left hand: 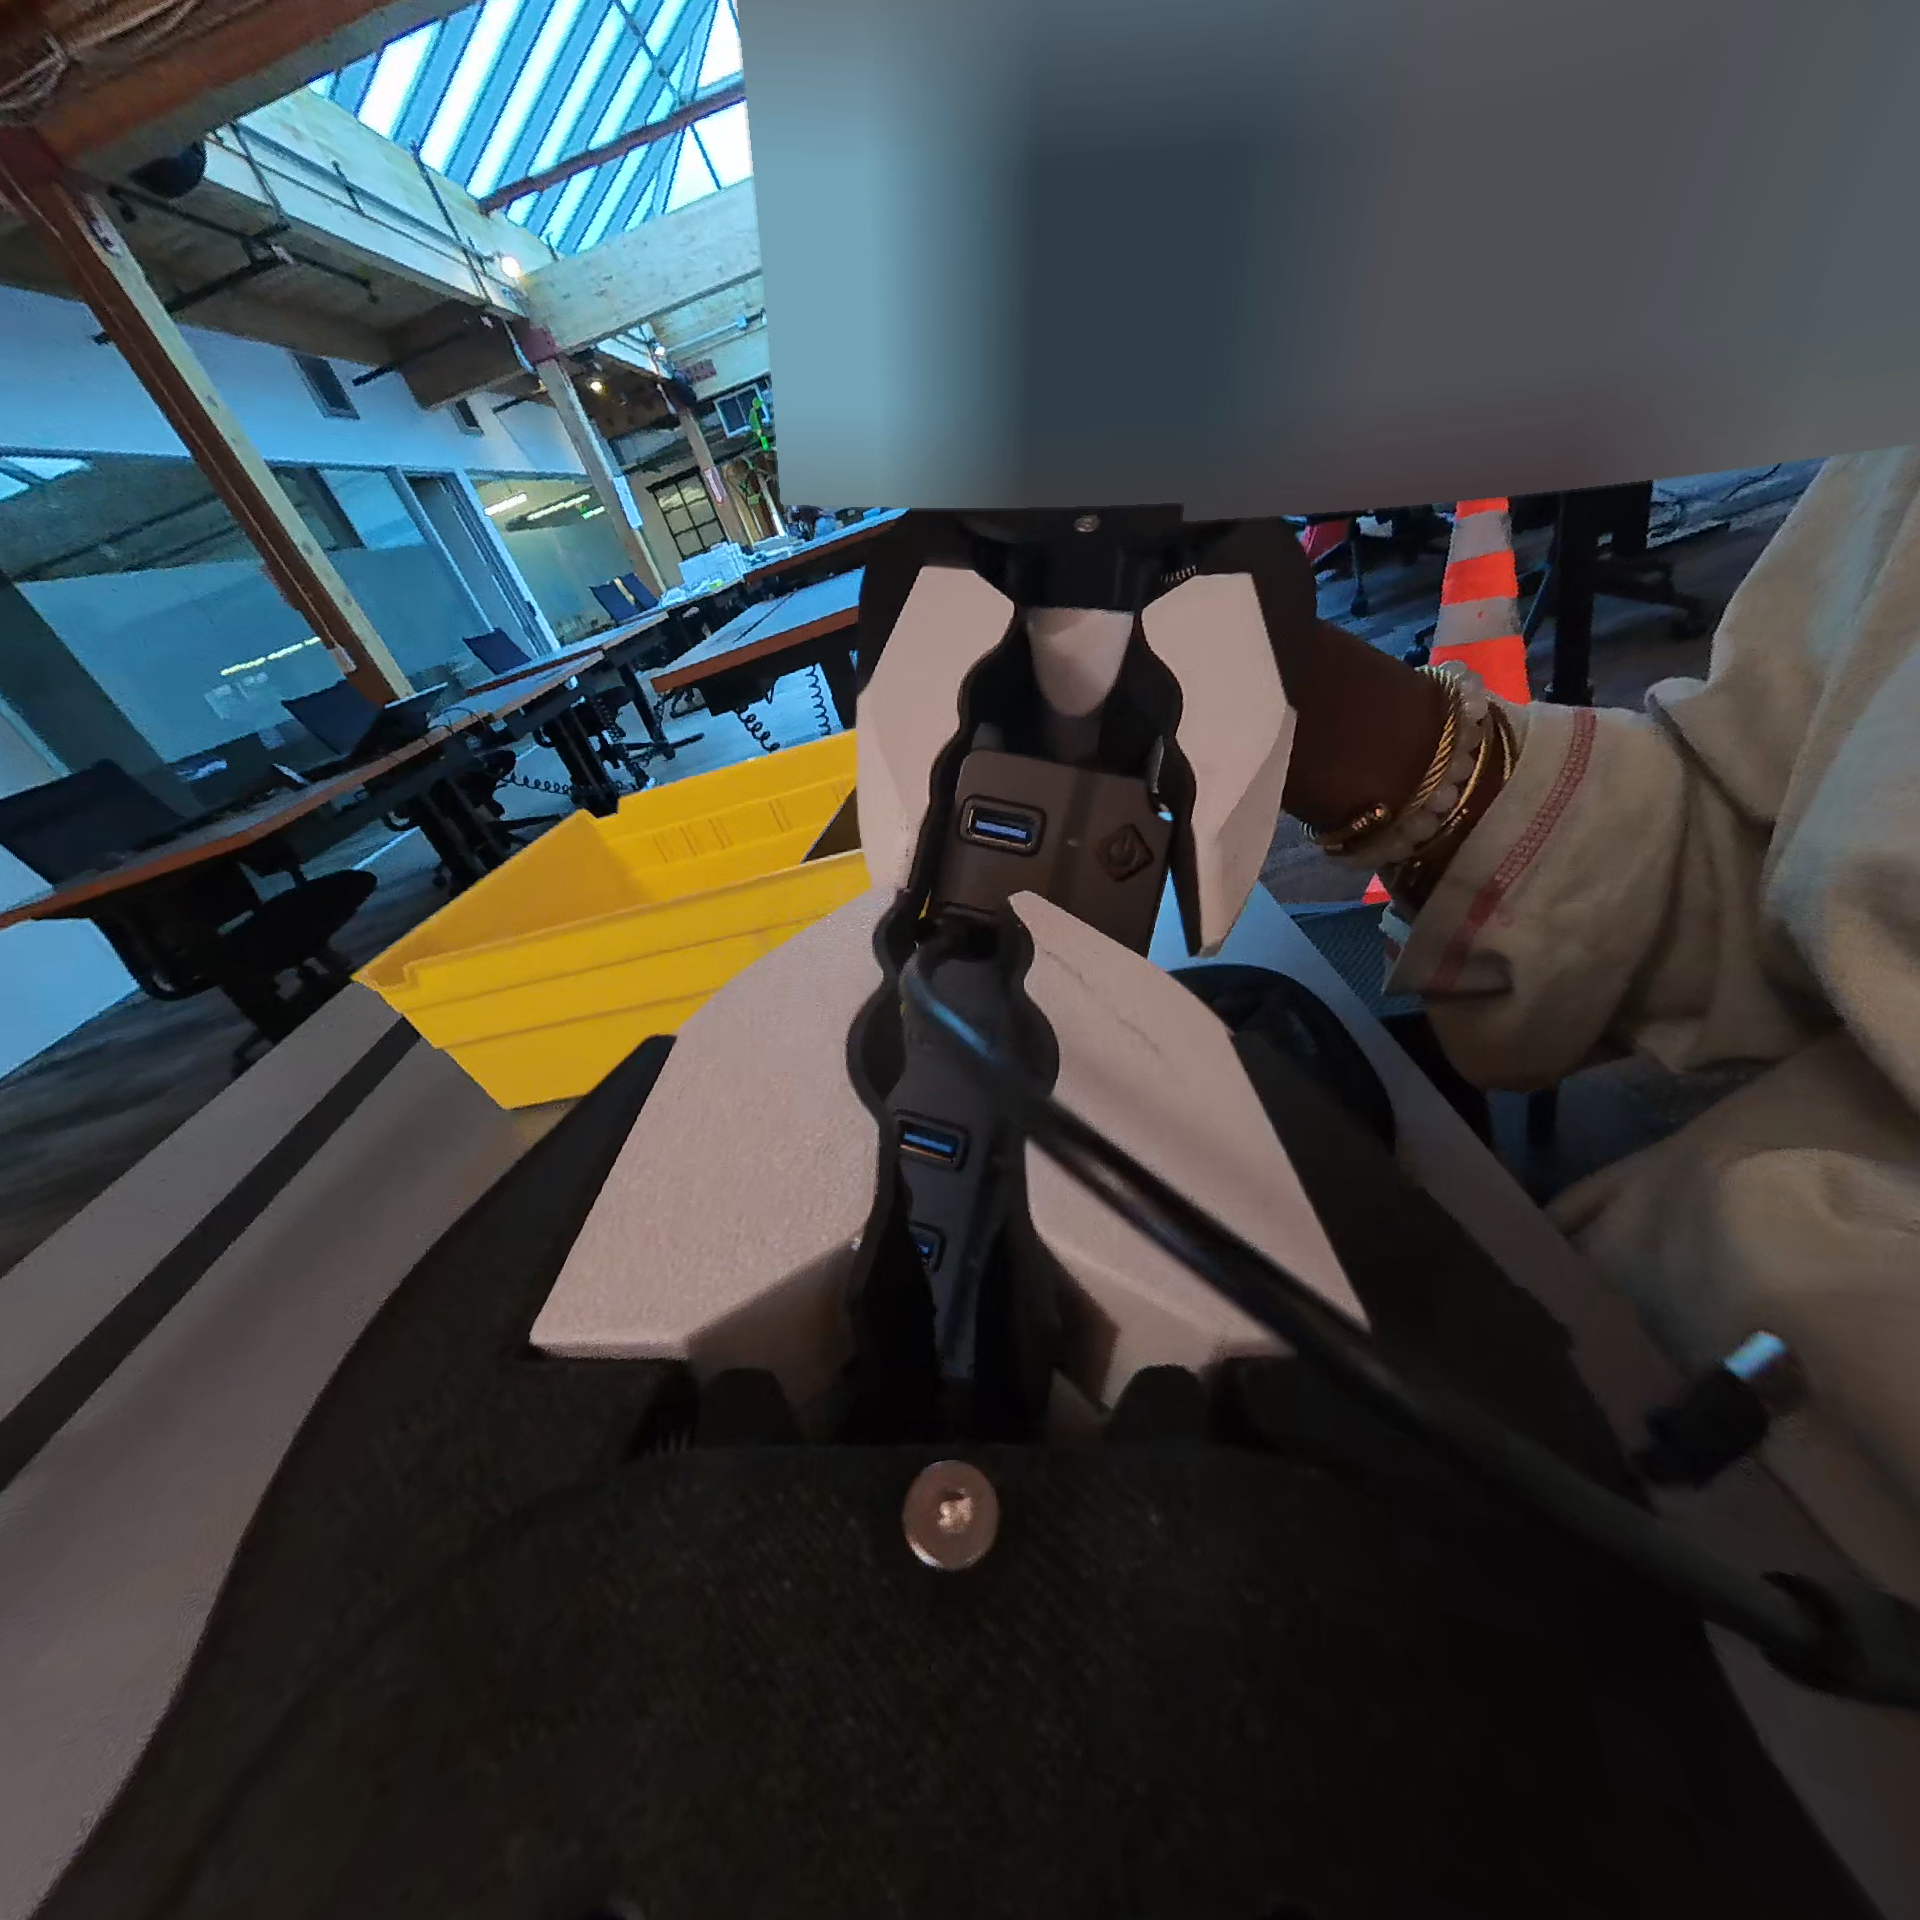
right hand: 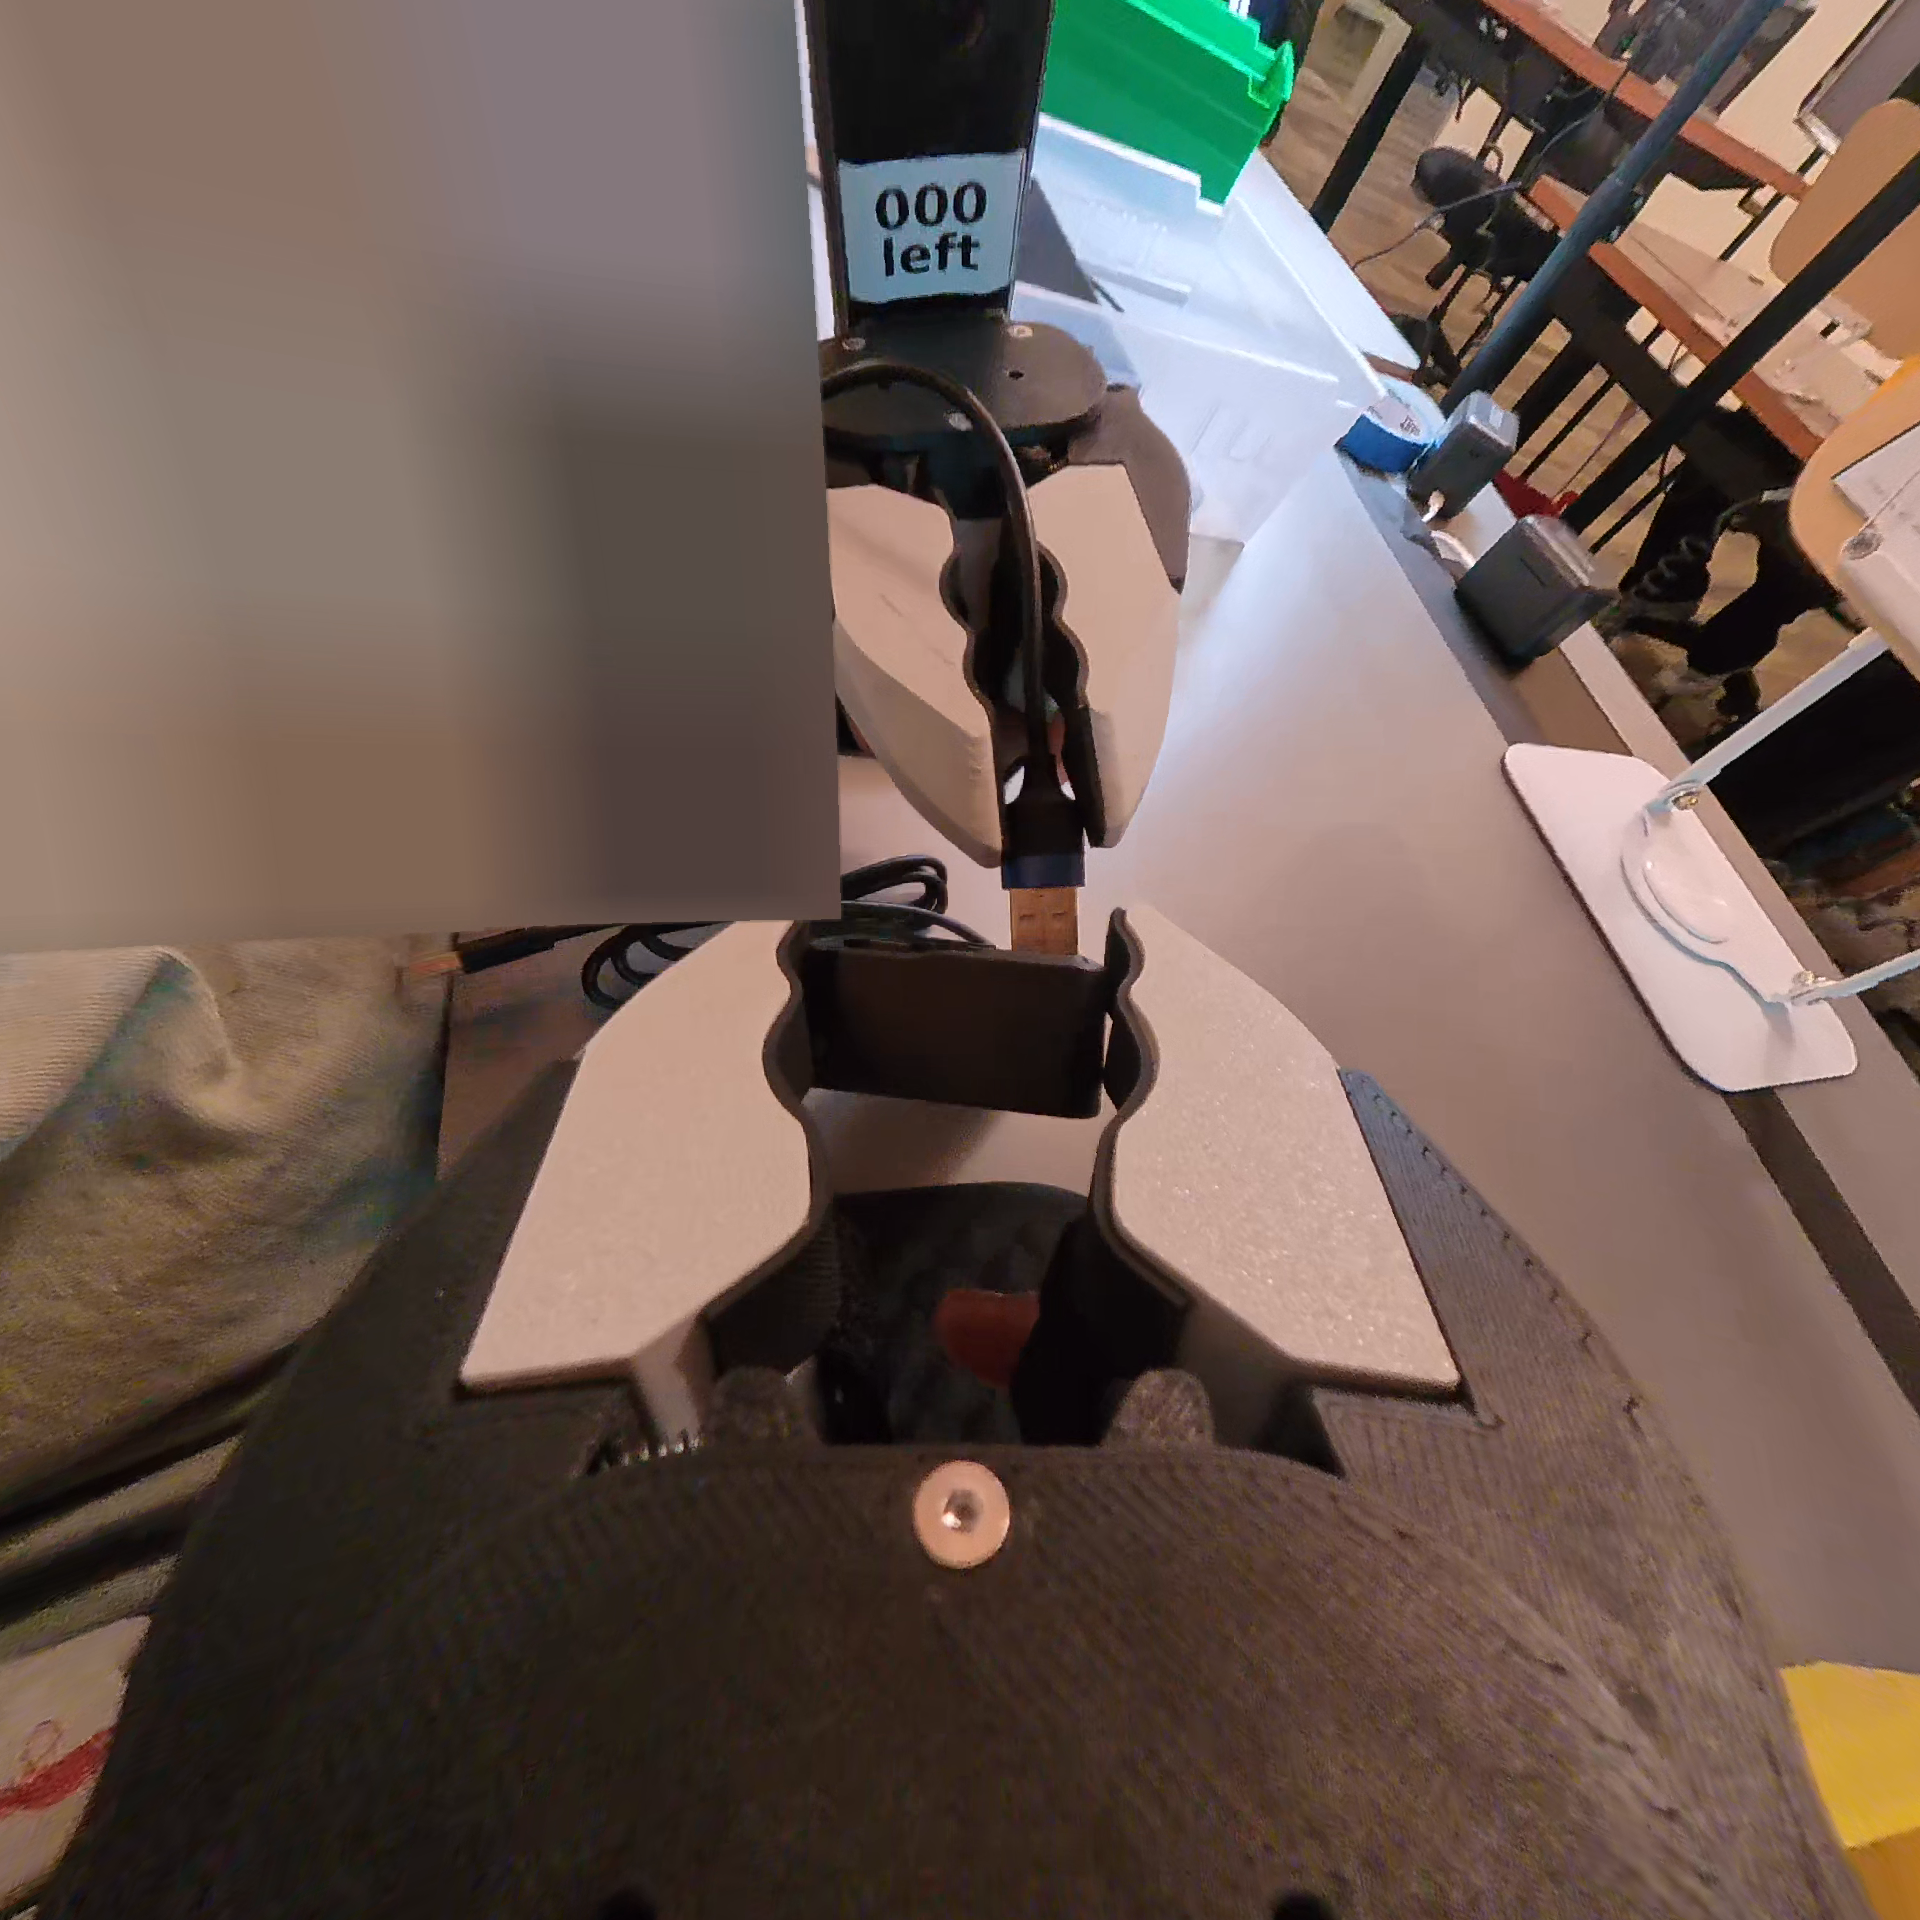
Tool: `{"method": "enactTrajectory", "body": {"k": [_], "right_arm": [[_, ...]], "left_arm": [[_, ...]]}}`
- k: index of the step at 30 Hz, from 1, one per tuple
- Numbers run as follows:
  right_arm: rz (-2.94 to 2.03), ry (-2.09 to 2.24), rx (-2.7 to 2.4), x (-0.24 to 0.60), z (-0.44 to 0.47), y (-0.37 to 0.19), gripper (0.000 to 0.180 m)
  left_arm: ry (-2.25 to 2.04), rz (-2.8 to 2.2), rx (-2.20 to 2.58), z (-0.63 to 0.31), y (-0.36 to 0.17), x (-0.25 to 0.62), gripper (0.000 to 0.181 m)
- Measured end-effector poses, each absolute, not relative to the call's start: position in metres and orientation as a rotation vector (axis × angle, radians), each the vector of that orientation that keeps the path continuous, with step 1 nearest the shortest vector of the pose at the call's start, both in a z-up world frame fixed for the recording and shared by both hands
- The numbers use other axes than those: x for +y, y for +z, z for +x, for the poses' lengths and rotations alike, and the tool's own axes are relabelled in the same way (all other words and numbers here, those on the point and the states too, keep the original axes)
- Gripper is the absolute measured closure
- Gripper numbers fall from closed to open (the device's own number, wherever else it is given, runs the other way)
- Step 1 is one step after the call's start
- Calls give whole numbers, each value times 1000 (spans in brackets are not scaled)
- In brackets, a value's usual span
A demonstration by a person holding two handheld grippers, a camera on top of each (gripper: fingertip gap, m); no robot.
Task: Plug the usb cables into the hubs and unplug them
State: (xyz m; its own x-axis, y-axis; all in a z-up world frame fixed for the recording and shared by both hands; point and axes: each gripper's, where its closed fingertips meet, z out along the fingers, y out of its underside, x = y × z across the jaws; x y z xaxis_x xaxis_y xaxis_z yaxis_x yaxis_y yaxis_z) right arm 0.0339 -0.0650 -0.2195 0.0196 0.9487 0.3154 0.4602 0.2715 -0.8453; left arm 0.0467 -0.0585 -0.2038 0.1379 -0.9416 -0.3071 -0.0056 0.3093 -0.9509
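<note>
My left gripper (left hand: 956, 935) is shut on the black plug of a USB cable (left hand: 1195, 1195). Across from it, my right gripper (left hand: 1055, 904) is shut on a grey USB hub (left hand: 1070, 831) with blue ports. In the right wrist view, my right gripper (right hand: 956, 935) clamps the dark hub (right hand: 956, 1023) by its sides. The left gripper (right hand: 1039, 831) points the plug (right hand: 1044, 914) down at the hub's far edge. The plug's metal tip is still exposed. I cannot tell whether it sits in a port.
A yellow bin (left hand: 582, 966) stands on the grey table (right hand: 1299, 831) behind the grippers. A loose cable end (left hand: 1714, 1392) lies at the right. A white lamp base (right hand: 1662, 914), dark boxes (right hand: 1527, 603), blue tape (right hand: 1387, 426) and a green bin (right hand: 1164, 83) are along the table. A person's sleeve (left hand: 1662, 883) is close by.
</note>
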Motion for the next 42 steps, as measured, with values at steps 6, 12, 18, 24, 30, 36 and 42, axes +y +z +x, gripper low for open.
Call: {"method": "enactTrajectory", "body": {"k": [6, 12, 18, 24, 30, 36, 42], "right_arm": [[-1341, 658, -1582, -63, 31, -224, 124], [-1345, 690, -1541, -61, 36, -227, 125], [-1354, 704, -1508, -59, 39, -228, 125], [-1344, 718, -1492, -60, 37, -226, 125], [-1356, 688, -1479, -59, 37, -225, 124], [-1408, 496, -1478, -52, 45, -238, 126], [-1420, 503, -1473, -50, 42, -242, 127]], "left_arm": [[-1021, -1084, 1213, 50, -208, -58, 166], [-1082, -1131, 1176, 54, -215, -54, 166], [-1052, -1171, 1211, 61, -218, -53, 165], [-1032, -1167, 1189, 61, -218, -53, 165], [-1019, -1134, 1199, 59, -216, -51, 165], [-985, -1153, 1222, 58, -223, -50, 166], [-987, -1197, 1205, 55, -228, -46, 165]]}}
